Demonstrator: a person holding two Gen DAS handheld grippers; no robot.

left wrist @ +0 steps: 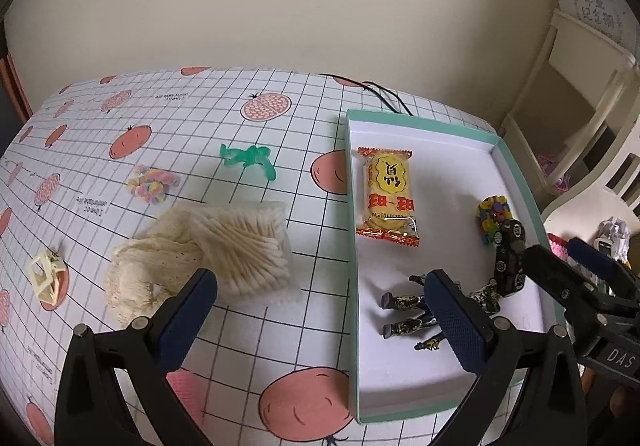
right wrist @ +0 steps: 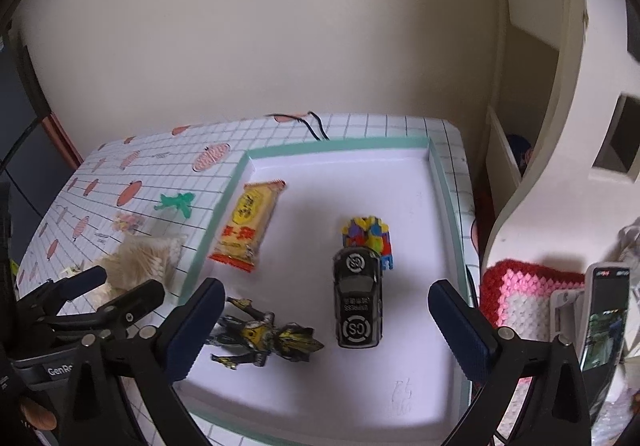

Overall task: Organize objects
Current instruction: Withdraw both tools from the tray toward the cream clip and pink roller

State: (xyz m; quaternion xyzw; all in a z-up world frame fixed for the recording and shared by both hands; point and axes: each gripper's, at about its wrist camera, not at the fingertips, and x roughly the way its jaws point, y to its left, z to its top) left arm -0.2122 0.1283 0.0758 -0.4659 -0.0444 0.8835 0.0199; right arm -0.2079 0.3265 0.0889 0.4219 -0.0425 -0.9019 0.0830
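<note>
Table [left wrist: 280,117] w/ grid cloth is carrying a teal-rimmed tray [left wrist: 424,121] along its right edge. Tray is already holding snack pack [left wrist: 386,197] nr its left wall, black toy car [right wrist: 357,302] mid, figure [right wrist: 264,334] nr front-left corner, block toy [right wrist: 370,232] just behind car. Still lying out on cloth, left of tray: cotton swab pack [left wrist: 244,246] touching a cream cloth [left wrist: 148,270], green toy [left wrist: 250,159], candy [left wrist: 152,183], hair clip [left wrist: 44,276] nr left edge. Left gripper [left wrist: 320,322] is hovering wide open, holding nothing; right gripper [right wrist: 326,330] likewise, over tray. Prob next: swab pack. Approach low, pinch across its short sides, avoid snagging cloth.
</note>
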